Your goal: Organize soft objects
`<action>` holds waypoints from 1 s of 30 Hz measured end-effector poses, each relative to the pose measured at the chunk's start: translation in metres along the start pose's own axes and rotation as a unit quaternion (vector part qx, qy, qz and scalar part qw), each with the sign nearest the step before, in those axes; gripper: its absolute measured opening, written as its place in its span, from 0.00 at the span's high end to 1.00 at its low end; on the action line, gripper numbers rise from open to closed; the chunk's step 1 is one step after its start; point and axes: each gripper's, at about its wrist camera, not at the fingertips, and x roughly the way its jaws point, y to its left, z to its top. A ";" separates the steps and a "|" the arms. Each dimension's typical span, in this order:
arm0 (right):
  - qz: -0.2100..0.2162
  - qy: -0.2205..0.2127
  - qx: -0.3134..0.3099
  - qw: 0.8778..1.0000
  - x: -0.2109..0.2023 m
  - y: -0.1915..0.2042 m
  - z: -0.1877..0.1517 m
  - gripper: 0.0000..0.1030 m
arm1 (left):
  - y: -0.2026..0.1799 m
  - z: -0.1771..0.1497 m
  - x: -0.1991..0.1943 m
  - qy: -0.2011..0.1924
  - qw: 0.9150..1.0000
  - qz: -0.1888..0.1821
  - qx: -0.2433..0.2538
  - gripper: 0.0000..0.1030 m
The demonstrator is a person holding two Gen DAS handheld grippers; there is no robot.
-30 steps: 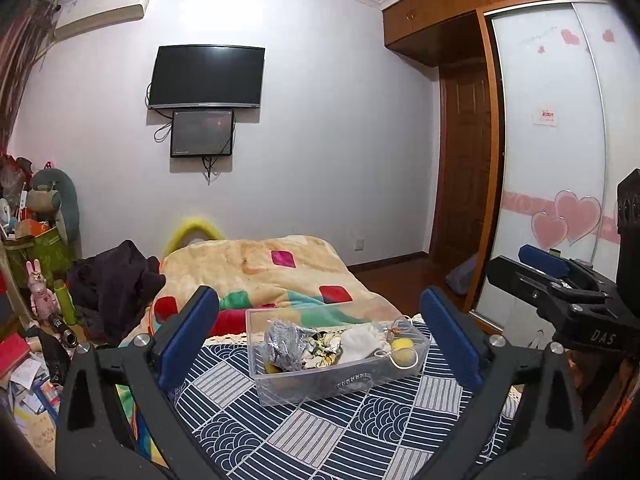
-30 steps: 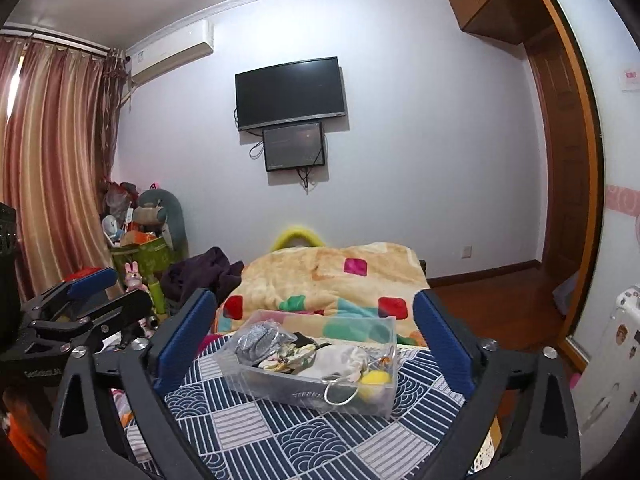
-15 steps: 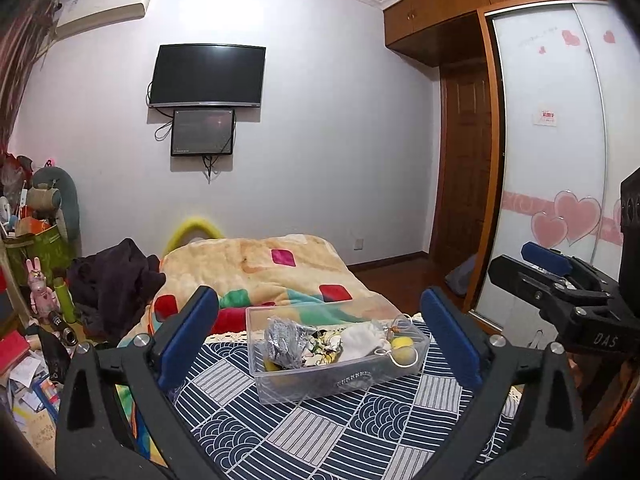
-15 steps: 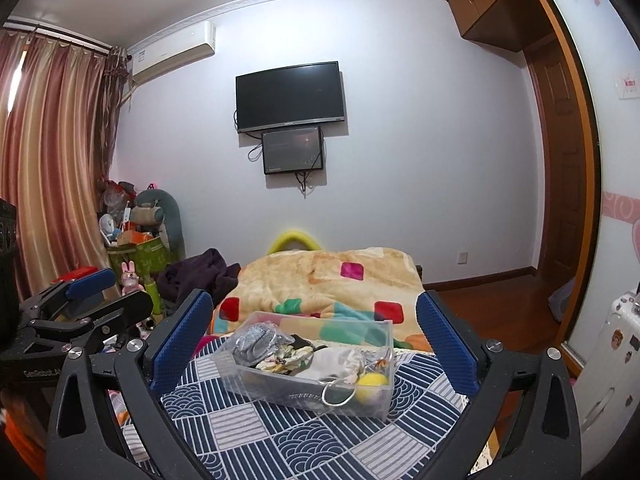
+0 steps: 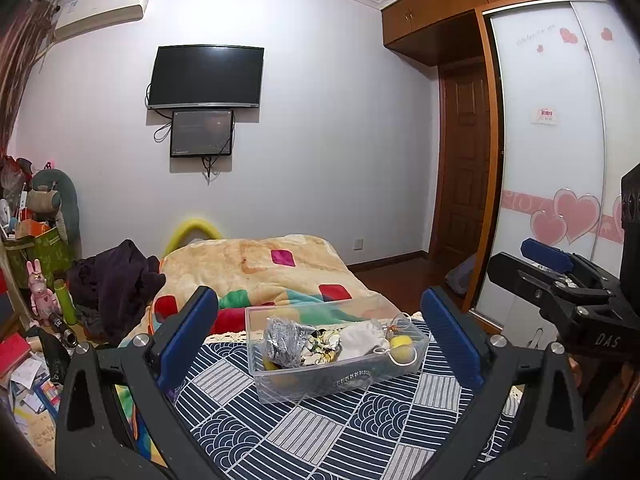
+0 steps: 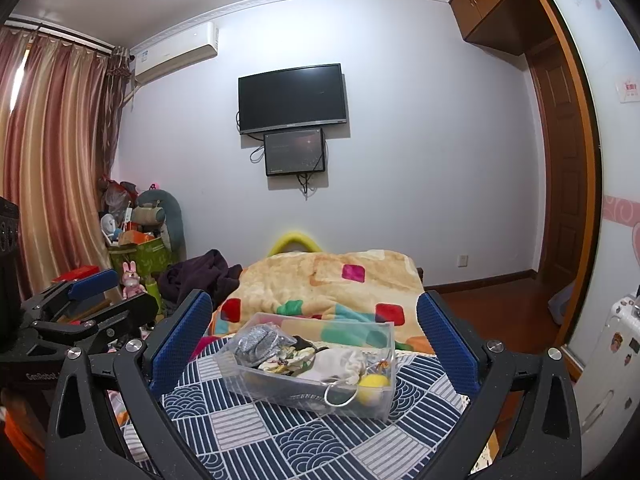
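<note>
**A bed, two covers and one clear bin**

We see a bed [image 5: 280,432] spread in front with a navy and white patchwork cover [image 5: 352,420] of wave and stripe squares. On that cover rests a clear plastic bin [image 5: 332,380], holding soft items. Behind it we find a tan fleece blanket [image 5: 256,264] with coloured patches, lying over the far part of the bed, and a dark heap of clothing [image 5: 116,276] at its left side
</note>
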 end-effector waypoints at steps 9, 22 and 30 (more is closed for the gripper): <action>-0.001 -0.001 0.000 1.000 -0.001 0.001 0.001 0.00 | -0.001 0.001 0.000 0.002 1.000 -0.002 -0.001 0.00; -0.002 -0.002 -0.002 1.000 -0.001 0.000 0.003 0.00 | -0.002 0.000 0.001 0.004 1.000 -0.013 0.003 0.00; -0.002 -0.001 -0.003 1.000 -0.001 0.000 0.003 0.00 | -0.002 0.001 0.002 0.008 1.000 -0.020 0.001 0.00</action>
